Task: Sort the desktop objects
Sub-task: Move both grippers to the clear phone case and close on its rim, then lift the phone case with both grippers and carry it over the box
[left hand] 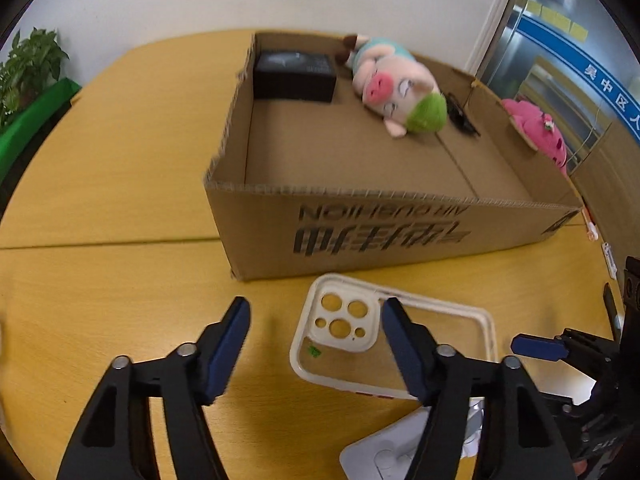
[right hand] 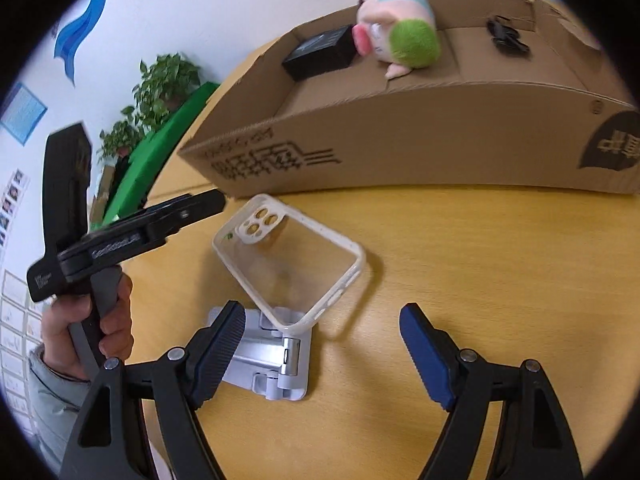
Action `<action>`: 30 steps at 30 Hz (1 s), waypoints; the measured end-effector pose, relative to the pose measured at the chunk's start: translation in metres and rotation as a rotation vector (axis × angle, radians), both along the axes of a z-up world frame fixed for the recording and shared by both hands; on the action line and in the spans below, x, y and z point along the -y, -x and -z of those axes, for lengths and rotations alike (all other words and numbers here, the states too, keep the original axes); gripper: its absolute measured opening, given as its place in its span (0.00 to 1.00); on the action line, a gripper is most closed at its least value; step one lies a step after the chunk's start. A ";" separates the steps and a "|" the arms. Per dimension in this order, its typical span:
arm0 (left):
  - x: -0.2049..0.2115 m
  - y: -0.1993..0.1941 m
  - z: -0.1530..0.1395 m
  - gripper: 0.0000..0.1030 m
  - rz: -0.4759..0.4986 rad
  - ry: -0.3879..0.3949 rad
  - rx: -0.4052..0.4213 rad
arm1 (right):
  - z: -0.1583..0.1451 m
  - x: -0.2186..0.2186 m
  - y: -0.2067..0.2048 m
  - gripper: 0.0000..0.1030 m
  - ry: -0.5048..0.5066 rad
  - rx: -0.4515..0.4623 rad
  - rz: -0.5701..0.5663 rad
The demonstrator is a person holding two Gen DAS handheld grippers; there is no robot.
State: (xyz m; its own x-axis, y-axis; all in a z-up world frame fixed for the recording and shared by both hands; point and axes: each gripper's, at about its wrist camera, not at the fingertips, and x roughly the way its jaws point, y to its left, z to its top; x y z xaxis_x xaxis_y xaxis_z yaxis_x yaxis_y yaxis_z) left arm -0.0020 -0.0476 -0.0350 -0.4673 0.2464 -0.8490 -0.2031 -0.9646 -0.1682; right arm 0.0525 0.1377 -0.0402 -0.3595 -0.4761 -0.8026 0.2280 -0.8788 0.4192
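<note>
A clear phone case with a cream rim (left hand: pixel 348 332) (right hand: pixel 288 268) lies on the wooden table, its lower end propped on a white folding phone stand (right hand: pixel 268 364) (left hand: pixel 384 456). My left gripper (left hand: pixel 316 324) is open, its fingers either side of the case's camera end. My right gripper (right hand: pixel 322 340) is open just before the stand and the case's near end. An open cardboard box (left hand: pixel 380 232) (right hand: pixel 400 140) behind holds a plush pig (left hand: pixel 396 88) (right hand: pixel 396 28), a black box (left hand: pixel 294 76) (right hand: pixel 320 54) and a small black item (left hand: pixel 462 114) (right hand: pixel 506 36).
A pink plush (left hand: pixel 536 128) sits beyond the box's right wall. Potted plants and a green board (left hand: pixel 28 100) (right hand: pixel 160 128) stand past the table's left edge. My left gripper and the hand that holds it show in the right wrist view (right hand: pixel 100 260).
</note>
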 end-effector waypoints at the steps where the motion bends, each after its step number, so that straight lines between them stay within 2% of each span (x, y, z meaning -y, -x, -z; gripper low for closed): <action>1: 0.000 0.000 0.004 0.60 -0.002 0.003 0.015 | 0.003 0.002 0.000 0.64 -0.017 -0.001 -0.003; 2: 0.001 -0.001 0.008 0.53 -0.004 0.004 0.028 | 0.006 0.002 0.000 0.60 -0.028 -0.001 -0.004; 3: 0.001 -0.002 0.011 0.40 -0.010 -0.001 0.037 | 0.008 -0.001 0.000 0.60 -0.003 -0.006 0.004; 4: 0.002 -0.005 0.014 0.34 -0.016 -0.019 0.045 | 0.009 -0.005 0.000 0.60 0.010 -0.002 0.013; 6: 0.001 -0.009 0.022 0.16 -0.014 -0.035 0.067 | 0.008 -0.010 0.001 0.58 -0.032 -0.019 0.040; 8: -0.003 -0.012 0.026 0.11 -0.003 -0.031 0.061 | 0.009 -0.014 0.004 0.43 -0.063 -0.023 0.054; 12: -0.016 -0.016 0.027 0.06 0.028 -0.060 0.069 | 0.014 -0.025 0.006 0.25 -0.074 -0.014 0.064; 13: -0.020 -0.017 0.026 0.06 0.033 -0.047 0.065 | 0.014 -0.028 0.006 0.20 -0.075 -0.015 0.067; 16: -0.032 -0.018 0.026 0.06 0.053 -0.031 0.061 | 0.013 -0.034 0.005 0.19 -0.098 -0.031 0.075; 22: -0.048 -0.018 0.026 0.06 0.067 -0.017 0.058 | 0.010 -0.056 0.004 0.09 -0.139 -0.046 0.114; 28: -0.056 -0.020 0.027 0.06 0.063 -0.019 0.059 | 0.010 -0.062 0.007 0.09 -0.124 -0.032 0.133; 30: -0.056 -0.020 0.027 0.05 0.056 -0.021 0.058 | 0.014 -0.056 0.011 0.16 -0.146 -0.018 0.123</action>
